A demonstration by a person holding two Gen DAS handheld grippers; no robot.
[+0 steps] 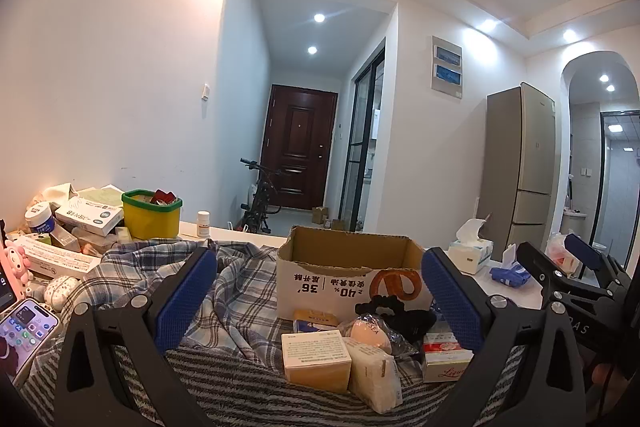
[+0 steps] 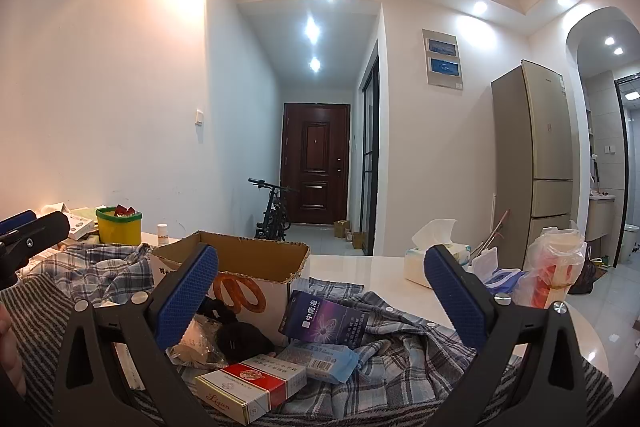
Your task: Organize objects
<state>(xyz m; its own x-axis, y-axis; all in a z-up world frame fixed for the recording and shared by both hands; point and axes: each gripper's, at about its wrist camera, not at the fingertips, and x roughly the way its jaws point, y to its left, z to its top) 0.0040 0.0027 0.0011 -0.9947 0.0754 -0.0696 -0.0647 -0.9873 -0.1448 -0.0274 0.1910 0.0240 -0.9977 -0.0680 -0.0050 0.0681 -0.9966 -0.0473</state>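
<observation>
Both claws level, spread wide, nothing between pads. Left claw (image 1: 320, 299) faces loose items just in front: tan box (image 1: 316, 355), white pack (image 1: 374, 375), sponge (image 1: 370, 333), black scrunchie (image 1: 396, 311). Right claw (image 2: 320, 301) faces red carton (image 2: 250, 389), blue pack (image 2: 322, 359), purple box (image 2: 324, 319). All lie on cloth (image 1: 236, 291) over table (image 2: 384, 271). Beyond: open cardboard box (image 1: 352, 263), likely the bin. Step, est.: pick first item. Take rigid boxes across short faces; approach low w/o snagging cloth; one item per claw. Far left: yellow tub (image 1: 151, 213), pill bottle (image 1: 203, 223). Far right: tissues (image 2: 434, 255).
</observation>
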